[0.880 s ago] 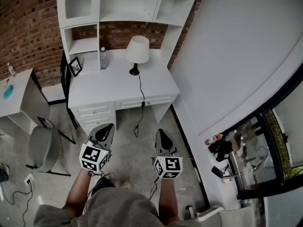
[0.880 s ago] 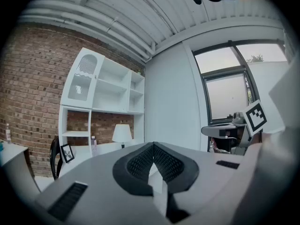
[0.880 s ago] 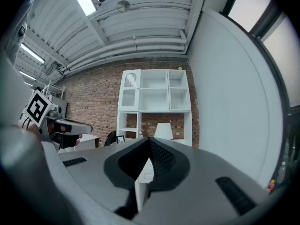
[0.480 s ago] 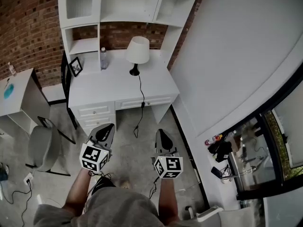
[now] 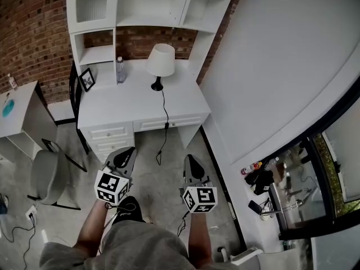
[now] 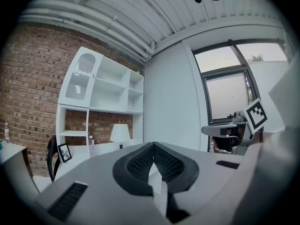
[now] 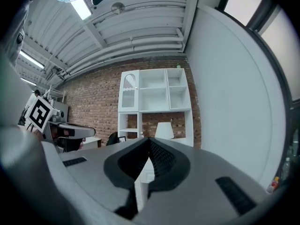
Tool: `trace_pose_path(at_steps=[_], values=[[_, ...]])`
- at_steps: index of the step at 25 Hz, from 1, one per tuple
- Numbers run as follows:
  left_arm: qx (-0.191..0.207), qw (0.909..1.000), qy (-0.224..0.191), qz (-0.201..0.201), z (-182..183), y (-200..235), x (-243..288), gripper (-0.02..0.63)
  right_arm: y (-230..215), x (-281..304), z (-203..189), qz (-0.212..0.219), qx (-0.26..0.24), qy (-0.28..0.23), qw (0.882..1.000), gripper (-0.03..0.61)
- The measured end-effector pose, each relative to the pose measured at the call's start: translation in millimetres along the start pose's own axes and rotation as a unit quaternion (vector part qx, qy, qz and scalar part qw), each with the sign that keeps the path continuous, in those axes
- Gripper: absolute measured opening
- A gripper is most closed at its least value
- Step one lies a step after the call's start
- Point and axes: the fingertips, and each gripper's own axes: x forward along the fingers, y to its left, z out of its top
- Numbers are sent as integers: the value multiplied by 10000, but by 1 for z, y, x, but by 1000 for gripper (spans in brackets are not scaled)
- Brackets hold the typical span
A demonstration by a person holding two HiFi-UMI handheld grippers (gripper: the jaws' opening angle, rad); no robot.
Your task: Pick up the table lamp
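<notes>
The table lamp [image 5: 160, 61], with a white shade and a black base, stands at the back of the white desk [image 5: 129, 103], and its black cord hangs over the desk's front edge. It also shows small and far off as the lamp [image 6: 120, 132] in the left gripper view and the lamp [image 7: 164, 130] in the right gripper view. My left gripper [image 5: 125, 152] and right gripper [image 5: 190, 157] are held side by side over the floor, well short of the desk. Both point at the desk and are shut on nothing. The left gripper [image 6: 153, 144] and right gripper [image 7: 149, 139] have their pads together.
A water bottle [image 5: 119, 70] and a picture frame [image 5: 86, 79] stand left of the lamp under the white hutch [image 5: 135, 4]. A black chair [image 5: 73, 94] is at the desk's left end. A grey chair [image 5: 48, 176] and a second table [image 5: 19, 108] are further left. A wall [image 5: 270, 66] is on the right.
The desk and lamp have shifted slightly left and up in the head view, and a dark shoe has come forward below the left gripper. Both grippers keep their places and stay shut.
</notes>
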Motion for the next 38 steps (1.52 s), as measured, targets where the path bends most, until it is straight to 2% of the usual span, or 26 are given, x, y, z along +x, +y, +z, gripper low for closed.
trace_pose_path(at_steps=[5, 11, 27, 38], values=[[-13, 10000, 15, -32, -5, 5, 25, 3, -16, 20, -4, -14, -9, -2, 10000, 23], [1, 10000, 64, -23, -6, 35, 73, 3, -39, 67, -9, -46, 40, 13, 10000, 22], [-37, 9997, 189, -123, 17, 138, 245, 3, -102, 256, 4, -39, 37, 117, 9999, 22], [-119, 9995, 289, -73, 12, 213, 334, 3, -131, 367, -13, -25, 164, 267, 9995, 23]])
